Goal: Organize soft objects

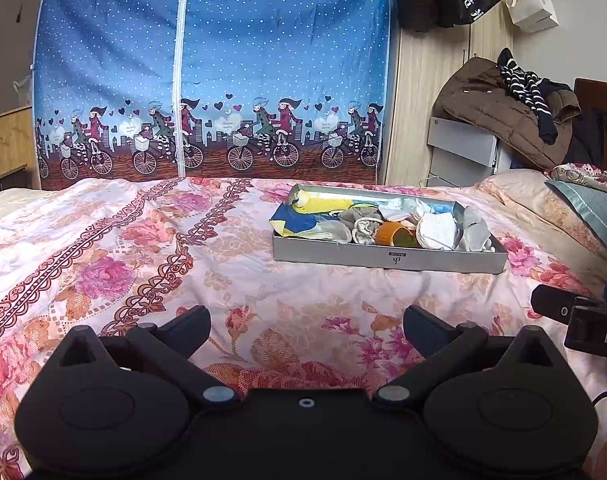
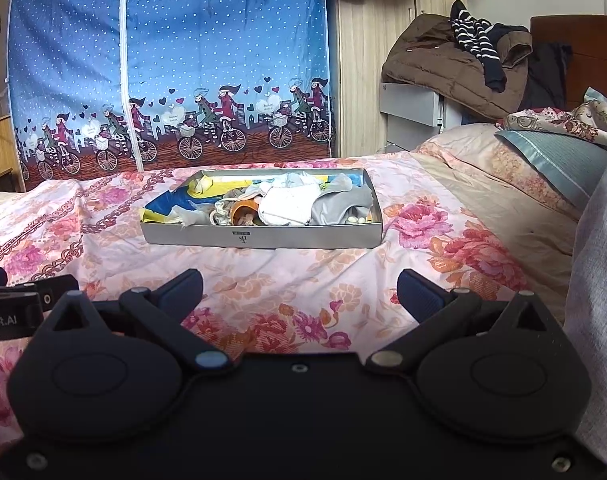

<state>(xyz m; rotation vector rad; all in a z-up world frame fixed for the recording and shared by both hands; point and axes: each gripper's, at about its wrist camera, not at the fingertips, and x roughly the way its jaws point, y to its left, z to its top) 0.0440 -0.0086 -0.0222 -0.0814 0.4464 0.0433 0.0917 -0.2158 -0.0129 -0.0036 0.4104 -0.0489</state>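
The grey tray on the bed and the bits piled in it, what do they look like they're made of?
Tray: probably stiff cardboard, matte grey, with thin straight walls and a small printed logo. Pile: soft cloth, likely socks and rags, crumpled and folded. Orange piece: material unclear.

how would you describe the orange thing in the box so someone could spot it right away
On the floral bedspread lies a shallow grey box filled with socks and cloths. Look near the middle of its front edge: the orange item sits between a rolled beige-grey sock and a white cloth. It is the only orange piece among grey, white, blue and yellow ones.
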